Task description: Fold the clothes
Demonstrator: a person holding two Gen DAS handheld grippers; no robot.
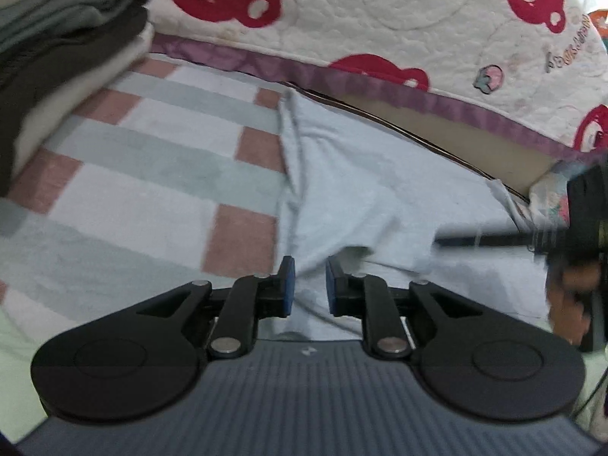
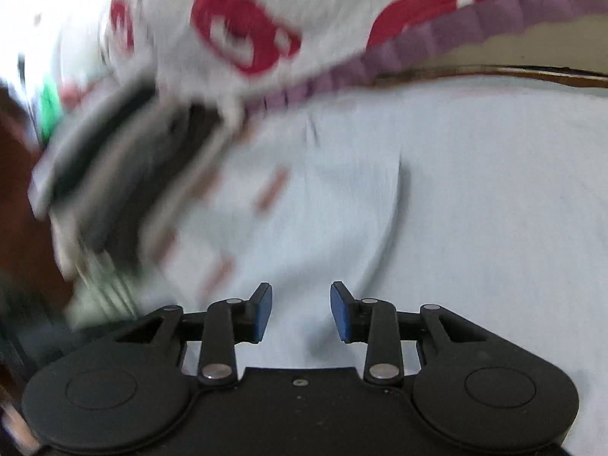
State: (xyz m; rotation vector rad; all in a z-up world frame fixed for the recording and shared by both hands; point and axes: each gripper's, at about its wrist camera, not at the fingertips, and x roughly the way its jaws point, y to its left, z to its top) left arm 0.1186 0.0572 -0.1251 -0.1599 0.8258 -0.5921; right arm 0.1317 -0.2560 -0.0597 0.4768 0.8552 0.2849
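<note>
A pale blue garment point(image 1: 361, 190) lies spread on a checked pink, grey and white bed cover point(image 1: 144, 174). My left gripper point(image 1: 309, 285) is open just above the garment's near fold, nothing between its blue pads. In the left wrist view the other gripper tool point(image 1: 581, 228) and a hand come in from the right edge, blurred. In the right wrist view my right gripper point(image 2: 300, 309) is open over the same pale blue garment point(image 2: 456, 197), which fills most of that blurred view. A crease point(image 2: 399, 190) runs down the cloth ahead of it.
A stack of folded clothes point(image 1: 57, 57) in grey, dark and cream sits at the left back. A white quilt with red bear prints point(image 1: 380, 19) and a purple border lies along the far side. The stack point(image 2: 114, 159) shows blurred at left in the right wrist view.
</note>
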